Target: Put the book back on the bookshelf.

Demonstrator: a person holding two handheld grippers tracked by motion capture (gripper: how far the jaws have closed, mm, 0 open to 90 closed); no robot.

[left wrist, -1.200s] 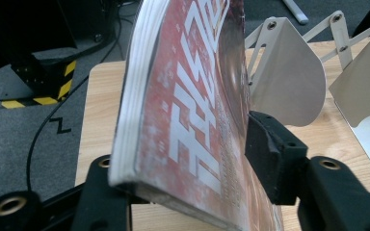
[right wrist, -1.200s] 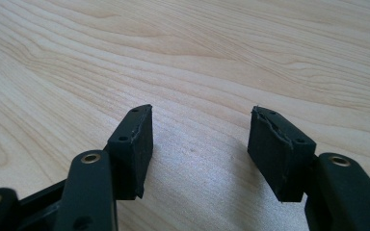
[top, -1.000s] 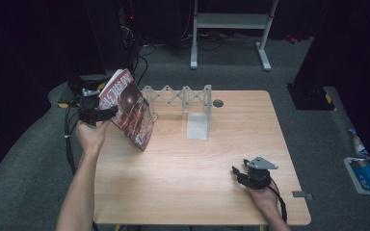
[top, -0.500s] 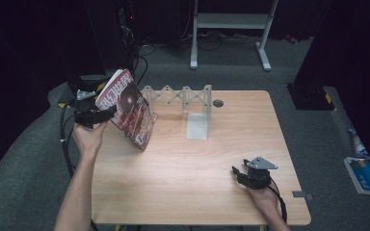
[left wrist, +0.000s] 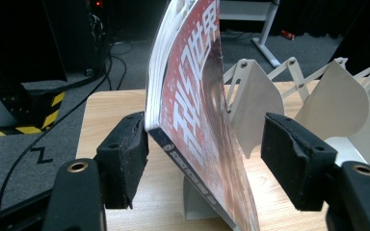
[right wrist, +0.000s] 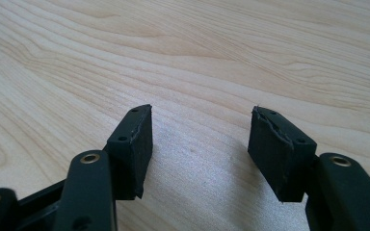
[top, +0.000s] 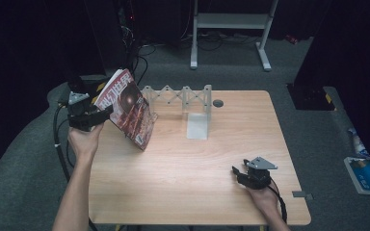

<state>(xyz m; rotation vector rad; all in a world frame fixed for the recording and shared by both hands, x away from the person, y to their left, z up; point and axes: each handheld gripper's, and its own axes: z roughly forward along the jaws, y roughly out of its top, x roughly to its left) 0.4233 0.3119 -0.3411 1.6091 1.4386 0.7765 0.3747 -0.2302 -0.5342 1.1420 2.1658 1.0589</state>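
Item: magazine [left wrist: 197, 115], red cover, standing tilted on its lower edge on the surface [top: 183, 183], leaning toward the white folding rack [top: 183, 96] beyond it; your left tongs [left wrist: 204, 149] straddle its near spine corner, jaws just opened wider; the left pad sits touching or just beside the back pages, the right pad stands well clear of the cover, so nothing is clamped and the magazine looks released; its long axis runs up and away from these tongs, slanting over toward the right pad.

Item: right tongs [right wrist: 200, 144], jaws wide apart, nothing between them, resting low over bare wood at the near right of the surface; the magazine lies well apart from them, far across to their left.

Key relation: your left hand [top: 84, 142] is by far the nearer; any next move on the magazine falls to it, and should you regrip, close across the spine, not along it
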